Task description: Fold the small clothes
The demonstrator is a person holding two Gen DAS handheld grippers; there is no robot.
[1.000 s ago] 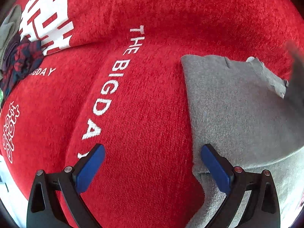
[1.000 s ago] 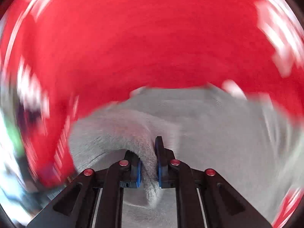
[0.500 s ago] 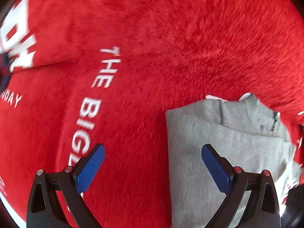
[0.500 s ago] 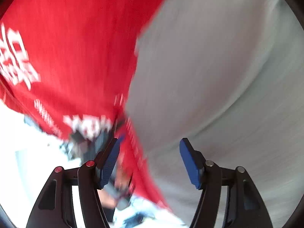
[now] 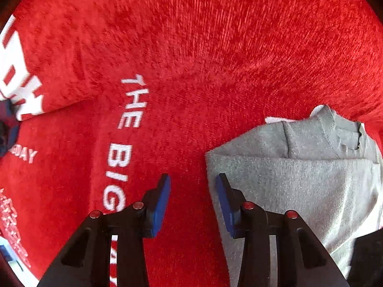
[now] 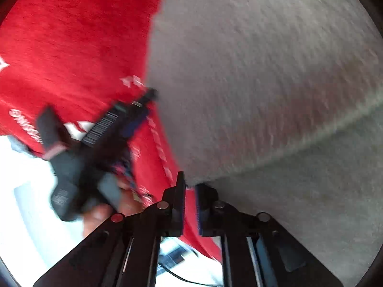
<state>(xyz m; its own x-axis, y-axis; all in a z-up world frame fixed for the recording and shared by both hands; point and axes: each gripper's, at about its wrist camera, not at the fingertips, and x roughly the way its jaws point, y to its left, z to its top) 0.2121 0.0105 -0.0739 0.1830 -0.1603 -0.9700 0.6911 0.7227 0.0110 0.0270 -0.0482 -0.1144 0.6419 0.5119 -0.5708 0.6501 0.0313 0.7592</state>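
Observation:
A small grey garment [image 5: 299, 179] lies folded on the red cloth [image 5: 191, 47], at the right of the left wrist view. My left gripper [image 5: 192, 186] is over the garment's left edge, jaws partly closed with a gap, holding nothing. In the right wrist view the grey garment [image 6: 275, 71] fills the right side. My right gripper [image 6: 190, 191] is nearly shut at the garment's near corner, with a narrow gap; I cannot tell if cloth is pinched. The left gripper [image 6: 143, 102] shows blurred at the left of that view, held by a hand.
The red cloth carries white lettering "THE BIG DAY" [image 5: 126, 129]. Dark plaid clothing [image 5: 7, 129] lies at the far left edge. The cloth's near edge [image 6: 167, 167] runs beside the right gripper, with a white surface [image 6: 28, 203] beyond it.
Both grippers have narrowed their jaws since half a second ago. One second ago the right gripper was shut on the grey cloth, then opened and swung to the garment's corner.

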